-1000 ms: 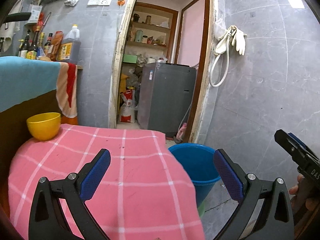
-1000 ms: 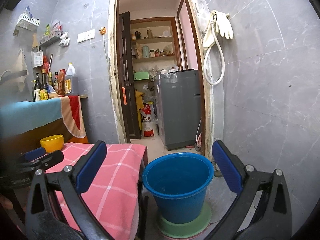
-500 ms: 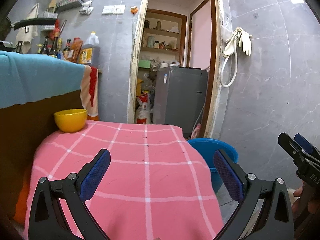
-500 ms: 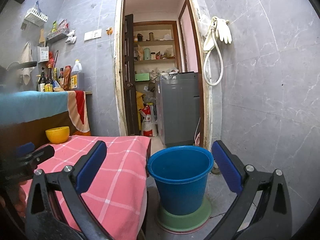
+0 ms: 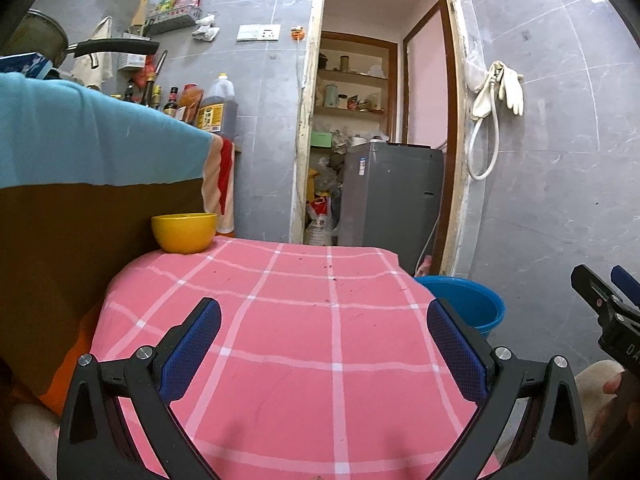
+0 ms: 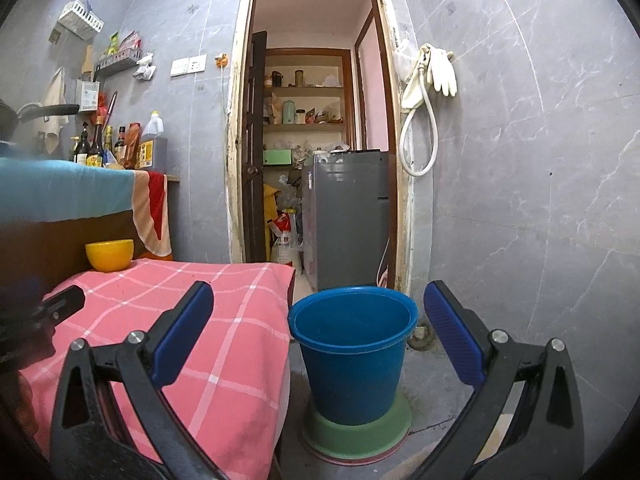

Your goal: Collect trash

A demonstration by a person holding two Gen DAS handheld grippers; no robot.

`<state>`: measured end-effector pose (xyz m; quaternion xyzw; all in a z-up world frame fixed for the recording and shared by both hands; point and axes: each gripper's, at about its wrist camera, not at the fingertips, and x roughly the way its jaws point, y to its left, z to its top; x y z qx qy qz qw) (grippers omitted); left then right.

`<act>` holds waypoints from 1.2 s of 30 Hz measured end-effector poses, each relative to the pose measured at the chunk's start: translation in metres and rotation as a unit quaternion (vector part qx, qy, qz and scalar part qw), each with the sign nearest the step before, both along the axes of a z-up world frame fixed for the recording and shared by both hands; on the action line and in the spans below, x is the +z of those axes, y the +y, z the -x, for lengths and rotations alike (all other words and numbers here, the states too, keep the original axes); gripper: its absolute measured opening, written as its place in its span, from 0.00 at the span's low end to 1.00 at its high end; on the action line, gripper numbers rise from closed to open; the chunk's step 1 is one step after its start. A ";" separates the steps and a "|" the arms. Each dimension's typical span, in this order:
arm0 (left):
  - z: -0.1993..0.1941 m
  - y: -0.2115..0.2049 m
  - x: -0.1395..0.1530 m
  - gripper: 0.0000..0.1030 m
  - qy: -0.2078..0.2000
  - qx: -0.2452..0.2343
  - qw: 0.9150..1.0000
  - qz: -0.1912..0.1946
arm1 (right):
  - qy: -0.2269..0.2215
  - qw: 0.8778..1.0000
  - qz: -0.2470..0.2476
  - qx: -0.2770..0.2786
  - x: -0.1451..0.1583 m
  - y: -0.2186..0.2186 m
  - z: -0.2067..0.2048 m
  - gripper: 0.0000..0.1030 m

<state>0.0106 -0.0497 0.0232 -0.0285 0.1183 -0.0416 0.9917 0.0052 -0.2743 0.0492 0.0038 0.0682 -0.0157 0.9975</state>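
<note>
Pink-checked worktop bare | both my grippers wide open, empty | risk: nudging far-left yellow bowl off; blue bucket right.

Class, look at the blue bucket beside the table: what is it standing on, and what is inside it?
The bucket stands on a green disc on the floor. The visible inside wall is bare blue, with no trash seen; its bottom is hidden by the rim.

A pink cloth with white checks covers the surface, a plain yellow round bowl at its far-left corner, beside a blue plastic bucket.
</note>
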 end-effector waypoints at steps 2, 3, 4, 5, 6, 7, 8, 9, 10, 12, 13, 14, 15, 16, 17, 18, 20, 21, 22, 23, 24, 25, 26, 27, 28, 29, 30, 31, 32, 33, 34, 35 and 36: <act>0.001 0.000 -0.003 0.98 -0.001 0.004 1.000 -0.001 | 0.002 1.000 0.000 0.003 -0.003 0.001 0.000 1.00; 0.002 0.000 -0.004 0.98 0.000 0.005 1.000 -0.001 | 0.002 1.000 0.001 0.004 -0.004 0.002 0.000 1.00; 0.003 0.001 -0.005 0.98 0.000 0.006 1.000 0.000 | 0.002 1.000 0.003 0.004 -0.005 0.002 0.000 1.00; 0.003 0.002 -0.006 0.98 0.000 0.008 1.000 0.000 | 0.001 1.000 0.005 0.005 -0.006 0.003 0.000 1.00; 0.003 0.003 -0.007 0.98 0.001 0.010 1.000 0.000 | 0.001 1.000 0.007 0.005 -0.008 0.004 0.000 1.00; 0.004 0.004 -0.009 0.98 0.002 0.011 1.000 0.001 | 0.002 1.000 0.008 0.005 -0.010 0.005 0.000 1.00; 0.004 0.004 -0.010 0.98 0.002 0.012 1.000 0.001 | 0.002 1.000 0.009 0.005 -0.011 0.006 0.000 1.00; 0.004 0.005 -0.011 0.98 0.002 0.013 1.000 0.000 | 0.004 1.000 0.009 0.005 -0.013 0.006 0.000 1.00; 0.004 0.005 -0.012 0.98 0.002 0.014 1.000 -0.001 | 0.005 1.000 0.010 0.005 -0.014 0.006 0.000 1.00; 0.003 0.005 -0.015 0.98 0.006 0.015 1.000 -0.005 | 0.008 1.000 0.012 0.004 -0.017 0.007 0.000 1.00; 0.003 0.005 -0.016 0.98 0.007 0.015 1.000 -0.005 | 0.009 1.000 0.013 0.004 -0.018 0.006 -0.001 1.00; 0.002 0.005 -0.017 0.98 0.009 0.015 1.000 -0.004 | 0.010 1.000 0.015 0.003 -0.019 0.006 -0.001 1.00; 0.001 0.006 -0.018 0.98 0.011 0.015 1.000 -0.003 | 0.011 1.000 0.015 0.003 -0.020 0.006 -0.001 1.00; 0.001 0.007 -0.018 0.98 0.012 0.016 1.000 -0.002 | 0.012 1.000 0.014 0.004 -0.020 0.006 -0.002 1.00; 0.001 0.007 -0.019 0.98 0.012 0.017 1.000 -0.002 | 0.013 1.000 0.014 0.003 -0.021 0.005 -0.002 1.00; 0.001 0.008 -0.019 0.98 0.012 0.016 1.000 -0.002 | 0.015 1.000 0.013 0.003 -0.022 0.005 -0.002 1.00; 0.001 0.008 -0.020 0.98 0.013 0.017 1.000 -0.001 | 0.018 1.000 0.010 0.002 -0.023 0.004 -0.003 1.00; 0.001 0.009 -0.020 0.98 0.013 0.017 1.000 -0.001 | 0.020 1.000 0.008 0.002 -0.023 0.003 -0.004 1.00; 0.001 0.010 -0.021 0.98 0.014 0.017 1.000 0.000 | 0.021 1.000 0.006 0.003 -0.024 0.002 -0.004 1.00; 0.001 0.010 -0.021 0.98 0.015 0.017 1.000 0.000 | 0.021 1.000 0.005 0.003 -0.024 0.002 -0.004 1.00; 0.001 0.010 -0.022 0.98 0.016 0.017 1.000 0.000 | 0.022 1.000 0.005 0.003 -0.024 0.001 -0.004 1.00; 0.001 0.010 -0.022 0.98 0.016 0.017 1.000 0.000 | 0.021 1.000 0.005 0.003 -0.024 0.002 -0.004 1.00; 0.001 0.010 -0.022 0.98 0.017 0.017 1.000 0.000 | 0.021 1.000 0.006 0.003 -0.024 0.002 -0.004 1.00; 0.001 0.010 -0.022 0.98 0.017 0.017 1.000 0.000 | 0.021 1.000 0.006 0.003 -0.024 0.002 -0.004 1.00; 0.001 0.010 -0.022 0.98 0.017 0.017 1.000 0.000 | 0.021 1.000 0.006 0.003 -0.025 0.002 -0.003 1.00; 0.001 0.010 -0.022 0.98 0.017 0.017 1.000 0.000 | 0.021 1.000 0.006 0.003 -0.025 0.002 -0.003 1.00; 0.001 0.009 -0.022 0.98 0.017 0.016 1.000 0.000 | 0.021 1.000 0.006 0.004 -0.025 0.002 -0.003 1.00; 0.001 0.009 -0.023 0.98 0.017 0.016 1.000 0.000 | 0.021 1.000 0.006 0.004 -0.025 0.002 -0.003 1.00; 0.001 0.009 -0.023 0.98 0.017 0.016 1.000 -0.001 | 0.021 1.000 0.005 0.004 -0.025 0.002 -0.003 1.00; 0.001 0.009 -0.023 0.98 0.017 0.015 1.000 -0.001 | 0.021 1.000 0.005 0.004 -0.025 0.002 -0.003 1.00; 0.001 0.009 -0.023 0.98 0.017 0.015 1.000 -0.001 | 0.021 1.000 0.005 0.003 -0.025 0.002 -0.003 1.00; 0.001 0.009 -0.024 0.98 0.017 0.015 1.000 -0.001 | 0.021 1.000 0.005 0.003 -0.025 0.002 -0.003 1.00; 0.001 0.010 -0.024 0.98 0.017 0.014 1.000 -0.001 | 0.020 1.000 0.005 0.003 -0.025 0.002 -0.002 1.00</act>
